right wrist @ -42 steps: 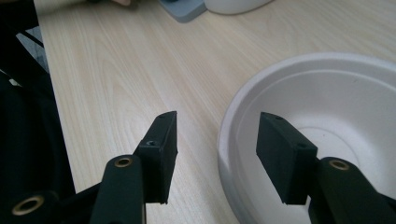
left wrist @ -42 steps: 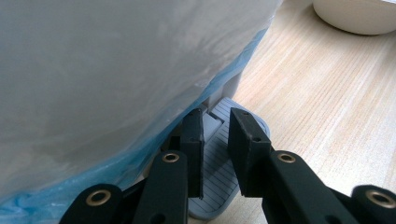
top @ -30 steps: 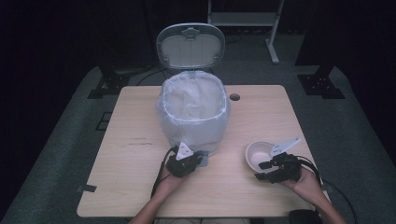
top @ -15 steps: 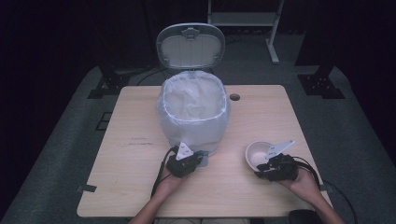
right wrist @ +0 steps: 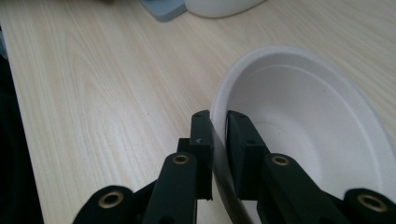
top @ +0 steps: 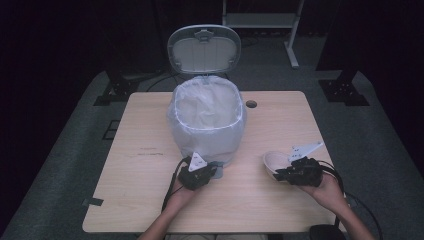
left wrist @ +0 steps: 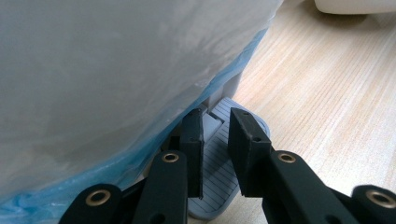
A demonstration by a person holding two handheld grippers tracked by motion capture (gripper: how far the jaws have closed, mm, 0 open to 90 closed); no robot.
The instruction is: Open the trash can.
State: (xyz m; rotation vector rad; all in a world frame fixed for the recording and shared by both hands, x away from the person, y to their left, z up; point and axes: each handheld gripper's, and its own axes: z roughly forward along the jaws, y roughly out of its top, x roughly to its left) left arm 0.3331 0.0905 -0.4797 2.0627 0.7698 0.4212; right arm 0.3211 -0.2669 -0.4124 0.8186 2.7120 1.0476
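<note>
A grey pedal bin (top: 207,125) lined with a white bag (left wrist: 116,70) stands mid-table, its lid (top: 204,49) raised. My left gripper (top: 209,169) (left wrist: 217,116) is shut, its tips resting on the bin's grey foot pedal (left wrist: 219,186) with nothing between the jaws. At the right sits a white bowl (top: 274,161) (right wrist: 303,112). My right gripper (top: 278,174) (right wrist: 218,119) has just been closing and now pinches the bowl's near rim, one jaw outside and one inside.
The light wooden table (top: 140,150) has a cable hole (top: 251,104) behind the bin on the right. Dark floor, stand legs (top: 117,90) and a metal rack (top: 260,20) surround the table. The person's forearms come in from the front edge.
The right gripper's jaws have closed onto the bowl's rim. The left gripper, the bin and its raised lid have stayed as they were.
</note>
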